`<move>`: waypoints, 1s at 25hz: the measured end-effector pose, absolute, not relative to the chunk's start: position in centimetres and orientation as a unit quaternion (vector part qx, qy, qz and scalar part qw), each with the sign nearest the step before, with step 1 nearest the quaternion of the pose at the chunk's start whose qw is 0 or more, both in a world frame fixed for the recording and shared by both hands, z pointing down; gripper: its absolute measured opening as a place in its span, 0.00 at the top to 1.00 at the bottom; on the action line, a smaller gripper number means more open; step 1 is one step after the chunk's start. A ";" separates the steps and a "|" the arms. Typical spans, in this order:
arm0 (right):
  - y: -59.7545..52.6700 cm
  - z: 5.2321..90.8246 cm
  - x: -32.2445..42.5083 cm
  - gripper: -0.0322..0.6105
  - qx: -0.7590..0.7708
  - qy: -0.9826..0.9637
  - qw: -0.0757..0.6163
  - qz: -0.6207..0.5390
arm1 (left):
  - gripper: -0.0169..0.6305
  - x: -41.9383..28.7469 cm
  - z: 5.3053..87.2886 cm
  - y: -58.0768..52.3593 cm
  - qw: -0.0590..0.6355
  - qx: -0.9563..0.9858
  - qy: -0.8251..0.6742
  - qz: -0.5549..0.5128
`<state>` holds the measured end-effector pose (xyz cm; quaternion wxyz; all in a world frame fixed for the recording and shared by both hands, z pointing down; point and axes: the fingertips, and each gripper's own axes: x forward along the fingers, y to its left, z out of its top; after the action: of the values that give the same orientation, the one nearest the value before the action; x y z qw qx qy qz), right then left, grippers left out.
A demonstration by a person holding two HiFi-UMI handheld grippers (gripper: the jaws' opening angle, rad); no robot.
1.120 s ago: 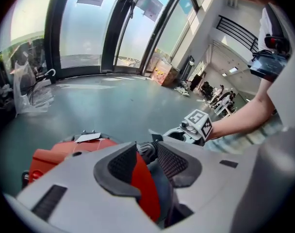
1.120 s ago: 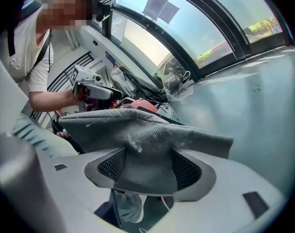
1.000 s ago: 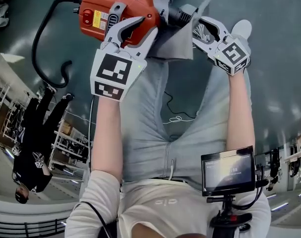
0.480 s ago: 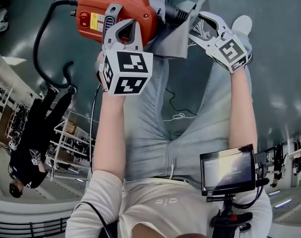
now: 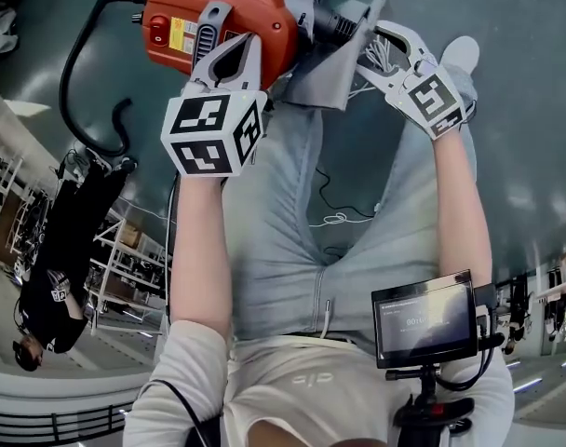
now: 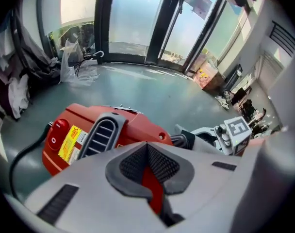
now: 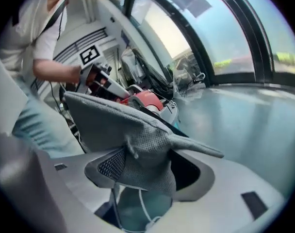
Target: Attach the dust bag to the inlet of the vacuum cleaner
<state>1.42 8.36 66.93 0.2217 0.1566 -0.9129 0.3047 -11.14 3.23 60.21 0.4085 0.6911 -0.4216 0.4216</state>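
Observation:
The red vacuum cleaner (image 5: 185,26) lies on the floor at the top of the head view, its black inlet (image 5: 328,26) pointing right. My left gripper (image 5: 241,54) reaches steeply down onto it. In the left gripper view the gripper (image 6: 148,171) is shut on a thin red part of the vacuum cleaner (image 6: 133,130). The grey dust bag (image 5: 334,68) hangs just right of the inlet, touching it. My right gripper (image 5: 371,59) is shut on the bag's edge. In the right gripper view the dust bag (image 7: 113,125) bunches between the pads of the right gripper (image 7: 142,174).
A black power cable (image 5: 78,73) curls off the vacuum's left end. A thin white cord (image 5: 334,219) lies on the floor between the person's legs. A small monitor (image 5: 424,317) sits at the lower right. Another person (image 5: 69,240) stands at the left.
The left jaws stood open astride the red housing and have closed on it. The left gripper rolled, so its marker cube shows another face. The right gripper and bag barely shifted.

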 end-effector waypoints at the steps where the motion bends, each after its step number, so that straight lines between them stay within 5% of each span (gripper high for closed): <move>1: 8.4 66.7 1.5 0.51 0.161 -0.920 0.251 0.254 | 0.98 -11.0 60.2 3.3 0.413 0.690 -0.421 0.419; 4: 8.3 66.6 1.5 0.51 0.154 -0.917 0.312 0.196 | 0.98 -10.8 60.0 3.3 0.420 0.690 -0.412 0.421; 9: 8.0 68.2 2.0 0.52 0.122 -0.808 0.210 0.536 | 0.98 -10.3 60.2 3.4 0.431 0.694 -0.399 0.415; 11: 7.9 68.1 1.5 0.52 0.119 -0.841 0.245 0.467 | 0.98 -10.5 60.3 3.5 0.437 0.694 -0.398 0.412; 14: 8.1 67.7 0.9 0.52 0.101 -0.912 0.356 0.176 | 0.98 -10.6 60.2 3.5 0.441 0.694 -0.393 0.411; 16: 8.3 68.1 1.0 0.52 0.068 -0.916 0.378 0.115 | 0.99 -10.4 60.1 3.4 0.442 0.696 -0.390 0.411; 21: 9.0 68.6 -0.1 0.51 -0.002 -0.830 0.273 0.486 | 0.99 -10.3 60.0 3.6 0.443 0.698 -0.388 0.407; 23: 8.7 68.5 -0.4 0.52 0.015 -0.815 0.286 0.503 | 0.99 -10.4 60.2 3.5 0.443 0.698 -0.390 0.406; 25: 8.7 68.8 -0.4 0.52 0.042 -0.836 0.372 0.402 | 0.99 -10.6 60.4 3.5 0.443 0.698 -0.391 0.405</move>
<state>-0.36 8.69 68.81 0.3722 0.0423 -0.8356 0.4019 -10.57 3.45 60.45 0.4427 0.6980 -0.3908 0.4051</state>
